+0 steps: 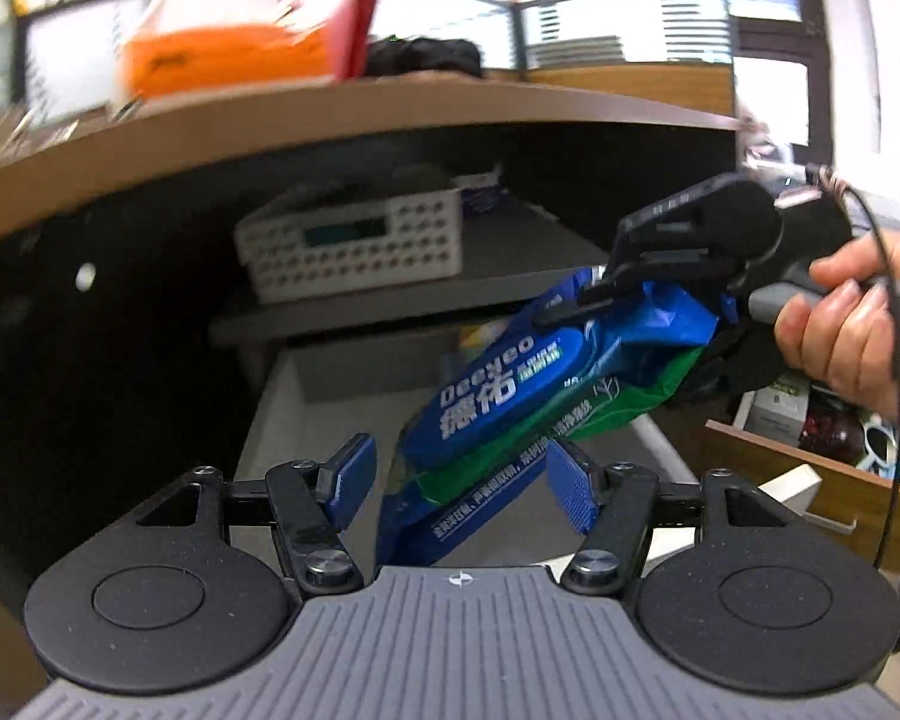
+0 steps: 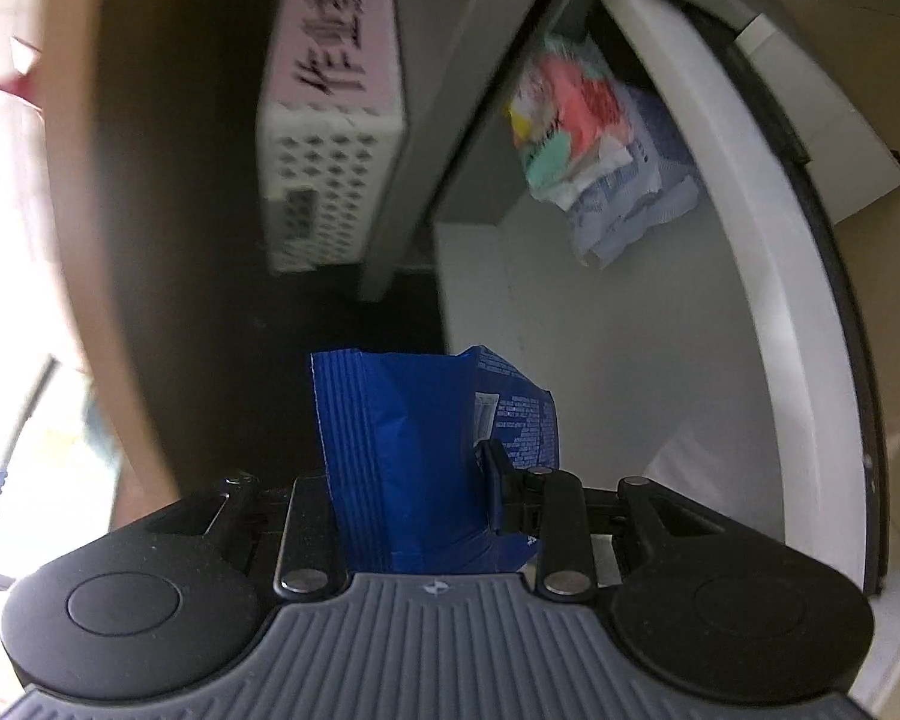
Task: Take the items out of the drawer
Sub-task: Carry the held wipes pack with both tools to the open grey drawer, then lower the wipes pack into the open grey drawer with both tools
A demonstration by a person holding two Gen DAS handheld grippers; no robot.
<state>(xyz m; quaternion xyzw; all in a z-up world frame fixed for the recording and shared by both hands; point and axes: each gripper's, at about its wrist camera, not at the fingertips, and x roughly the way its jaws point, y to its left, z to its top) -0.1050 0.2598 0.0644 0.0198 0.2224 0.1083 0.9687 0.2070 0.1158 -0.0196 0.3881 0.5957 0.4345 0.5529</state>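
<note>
Blue pads sit on the left gripper (image 1: 459,483), and its jaws are spread wide. They sit on each side of the low end of the wipes pack (image 1: 510,396) without squeezing it, maybe to catch it or help steady it. The blue and green pack hangs tilted above the open grey drawer (image 1: 282,402), so it is already lifted out. To the right, the right gripper (image 1: 576,300) pinches the top edge of the pack tight, which is why the pack dangles down. A hand (image 1: 840,324) holds that gripper's handle. A colourful packet (image 2: 582,138) lies in the drawer's far corner. A white basket (image 1: 354,246) rests on the shelf behind.
</note>
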